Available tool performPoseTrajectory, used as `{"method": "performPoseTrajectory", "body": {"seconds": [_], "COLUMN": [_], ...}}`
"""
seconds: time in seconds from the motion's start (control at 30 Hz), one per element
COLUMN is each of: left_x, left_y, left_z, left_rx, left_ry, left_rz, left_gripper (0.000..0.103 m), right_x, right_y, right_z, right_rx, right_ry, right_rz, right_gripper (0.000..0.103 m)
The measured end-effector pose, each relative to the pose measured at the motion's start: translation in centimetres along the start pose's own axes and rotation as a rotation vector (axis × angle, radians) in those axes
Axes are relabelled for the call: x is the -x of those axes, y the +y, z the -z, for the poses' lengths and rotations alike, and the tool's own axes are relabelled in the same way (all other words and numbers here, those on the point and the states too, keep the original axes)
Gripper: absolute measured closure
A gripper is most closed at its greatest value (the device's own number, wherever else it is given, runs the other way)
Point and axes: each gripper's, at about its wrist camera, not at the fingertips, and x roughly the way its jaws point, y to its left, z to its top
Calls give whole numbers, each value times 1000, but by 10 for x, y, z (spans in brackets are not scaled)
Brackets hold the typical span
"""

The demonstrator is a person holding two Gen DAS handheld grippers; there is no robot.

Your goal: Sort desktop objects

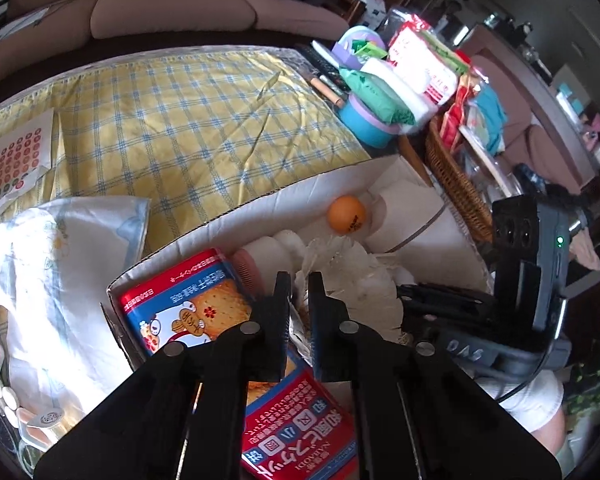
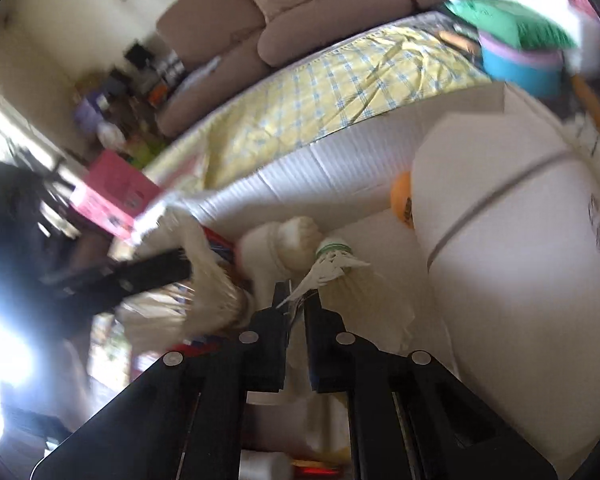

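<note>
a feathered shuttlecock [image 2: 332,264] is pinched by its feathers in the nearly shut right gripper [image 2: 296,300], while the left gripper [image 1: 299,292] is closed on another white shuttlecock [image 1: 352,276], both held over the white cardboard box [image 1: 260,200], seemingly as the sorting bin. little free room is left inside: a biscuit packet [image 1: 188,304], an orange ball [image 1: 346,214] and a large white roll [image 2: 520,260] crowd the walls.
</note>
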Motion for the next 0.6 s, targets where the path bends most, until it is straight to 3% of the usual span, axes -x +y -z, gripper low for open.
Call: {"method": "performPoseTrajectory", "body": {"seconds": [0.1, 0.23, 0.3, 0.6], "left_x": [6, 16, 23, 14], "left_y": [1, -8, -14, -43], "left_z": [-5, -22, -30, -47], "left_rx": [51, 55, 50, -59], "left_ry": [-19, -55, -75, -76], "left_rz": [69, 78, 82, -31], "left_gripper": [96, 96, 96, 96], "right_x": [15, 39, 51, 92], "right_y": [-15, -34, -39, -61], "right_z": [5, 17, 23, 46], "right_rx": [-148, -304, -331, -400], "right_ry": [-43, -129, -164, -248], "right_rz": [-181, -404, -459, -545], "right_gripper": [96, 96, 96, 96]}}
